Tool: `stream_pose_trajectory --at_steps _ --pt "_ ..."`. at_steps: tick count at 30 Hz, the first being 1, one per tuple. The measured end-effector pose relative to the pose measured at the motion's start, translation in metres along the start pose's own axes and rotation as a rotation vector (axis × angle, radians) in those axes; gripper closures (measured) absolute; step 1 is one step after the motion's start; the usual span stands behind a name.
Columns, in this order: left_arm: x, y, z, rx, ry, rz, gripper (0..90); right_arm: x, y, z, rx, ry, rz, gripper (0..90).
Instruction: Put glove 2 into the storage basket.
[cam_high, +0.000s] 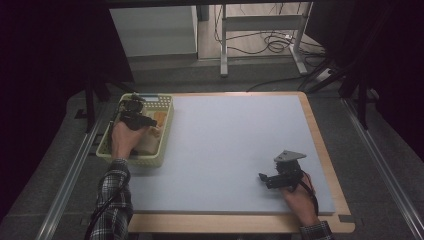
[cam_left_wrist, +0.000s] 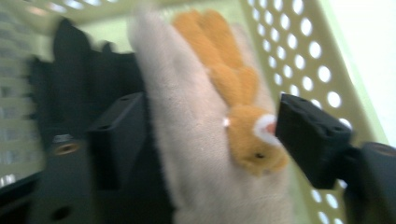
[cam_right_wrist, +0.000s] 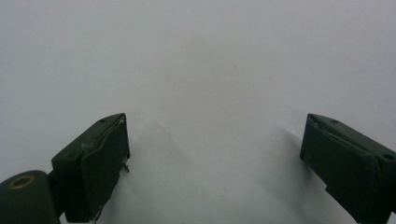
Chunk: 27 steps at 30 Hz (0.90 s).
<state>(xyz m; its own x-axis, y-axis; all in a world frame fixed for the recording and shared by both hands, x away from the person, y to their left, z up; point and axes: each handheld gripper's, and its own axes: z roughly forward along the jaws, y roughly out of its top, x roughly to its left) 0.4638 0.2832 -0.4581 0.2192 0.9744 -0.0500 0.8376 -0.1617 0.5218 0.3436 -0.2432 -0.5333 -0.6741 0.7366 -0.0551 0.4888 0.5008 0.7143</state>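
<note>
Covering most of the wooden table (cam_high: 320, 135) is a pale blue mat (cam_high: 235, 145), bare except for the right gripper (cam_high: 264, 179), which is held low over its near right part with its jaws spread wide and nothing between them. At the far left edge of the mat a pale green perforated basket (cam_high: 167, 127) is set, and the left gripper (cam_left_wrist: 201, 140) is reached down into it. In the left gripper view its jaws are seen wide apart on either side of a cream and orange plush toy (cam_left_wrist: 210, 121), which lies against the basket's right wall; the left jaw is pressed against the cream flank, while the right jaw is just at the orange part, and contact there cannot be confirmed because of blur. Beside the toy, to the left, a dark object (cam_left_wrist: 88, 79) is seen, too blurred to be named.

Several faults may be expected. Soft plush is easily squashed, so only a fold of fabric could be caught and the toy dropped on lifting. The right jaw could be snagged on the perforated wall. The light basket could be dragged or tipped if the toy is pulled sideways.
</note>
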Motion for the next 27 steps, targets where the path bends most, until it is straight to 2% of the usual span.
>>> stream_pose_trajectory --at_steps 3,4,5,9,16,18,20,24,27 --pt "0.009 -0.004 -0.003 0.007 0.074 -0.021 50.6 0.0 0.0 0.0 0.0 -0.001 0.0 8.0" --pt "0.011 -0.006 -0.001 0.017 0.084 -0.027 57.8 0.0 0.0 0.0 0.0 0.0 0.0 8.0" --pt "0.014 -0.008 0.003 0.043 0.093 -0.035 60.7 0.0 0.0 0.0 0.0 0.0 0.0 8.0" --pt "0.014 -0.014 0.023 0.106 0.072 -0.02 70.1 0.0 0.0 0.0 0.0 0.0 0.0 7.9" --pt "-0.002 -0.009 0.041 0.134 0.021 0.009 72.5 0.0 0.0 0.0 0.0 0.0 0.001 8.0" --pt "-0.007 -0.008 0.043 0.145 0.037 0.029 73.4 0.0 0.0 0.0 0.0 0.0 0.0 7.9" --pt "-0.007 -0.007 0.042 0.148 0.043 0.03 73.1 0.0 0.0 0.0 0.0 0.0 0.0 7.9" --pt "0.0 -0.008 0.035 0.118 0.039 0.01 65.2 0.0 0.0 0.0 0.0 0.0 0.0 7.9" --pt "0.005 -0.009 0.026 0.071 0.045 -0.005 58.4 0.0 0.0 0.0 0.0 0.0 0.001 8.0"
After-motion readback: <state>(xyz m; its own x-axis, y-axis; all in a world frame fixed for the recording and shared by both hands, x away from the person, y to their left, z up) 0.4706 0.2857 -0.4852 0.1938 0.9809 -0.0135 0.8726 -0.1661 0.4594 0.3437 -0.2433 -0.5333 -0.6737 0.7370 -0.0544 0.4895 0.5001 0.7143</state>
